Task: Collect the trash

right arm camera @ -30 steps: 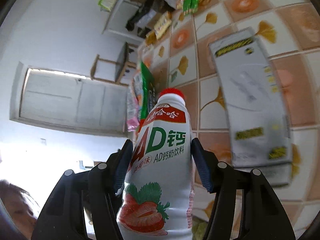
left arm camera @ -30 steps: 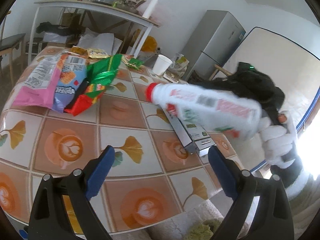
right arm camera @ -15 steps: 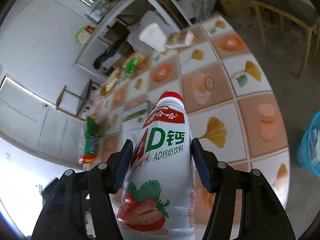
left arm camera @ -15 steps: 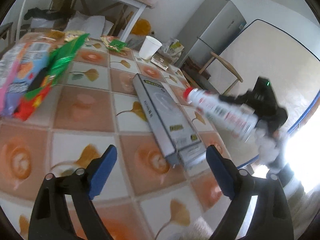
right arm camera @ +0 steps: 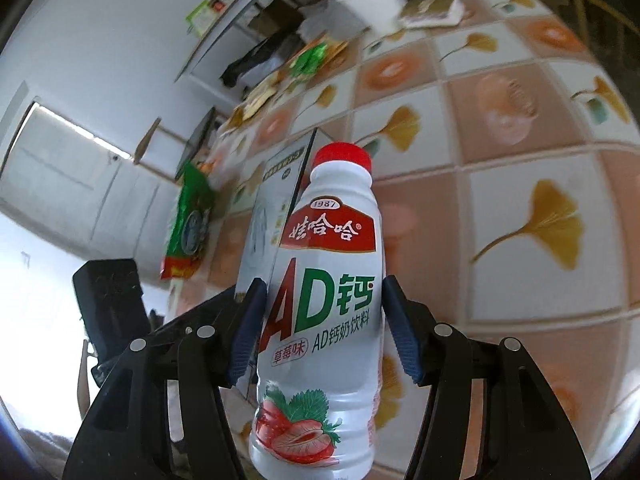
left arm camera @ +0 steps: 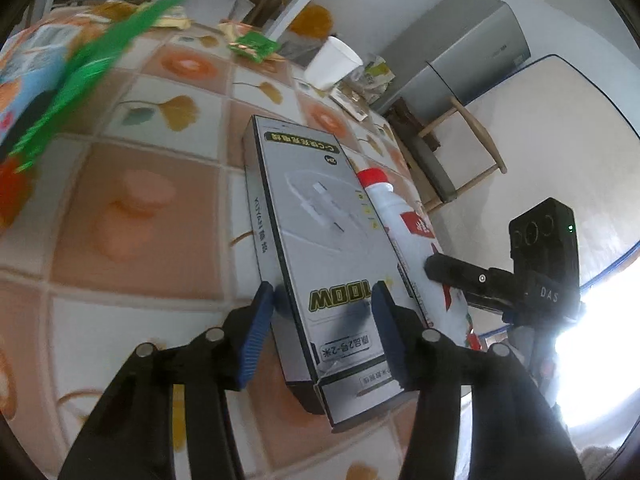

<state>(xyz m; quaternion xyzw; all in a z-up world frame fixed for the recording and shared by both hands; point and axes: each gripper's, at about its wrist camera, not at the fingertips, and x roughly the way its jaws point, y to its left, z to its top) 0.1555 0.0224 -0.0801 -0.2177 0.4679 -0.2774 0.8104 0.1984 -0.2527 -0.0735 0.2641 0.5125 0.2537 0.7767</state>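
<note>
Left tool (left arm camera: 322, 300) has closed around the grey box (left arm camera: 320, 248) (blurred).

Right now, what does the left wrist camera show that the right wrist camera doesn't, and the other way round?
Only the left wrist view shows the grey metal fridge and the wooden stool. Only the right wrist view shows the white drink bottle's printed strawberry label. Both show the long silver cardboard box, the red-capped bottle, the white paper cup and the tiled tablecloth.

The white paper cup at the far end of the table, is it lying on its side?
No. The white paper cup stands upright on the table, open mouth upward.
</note>
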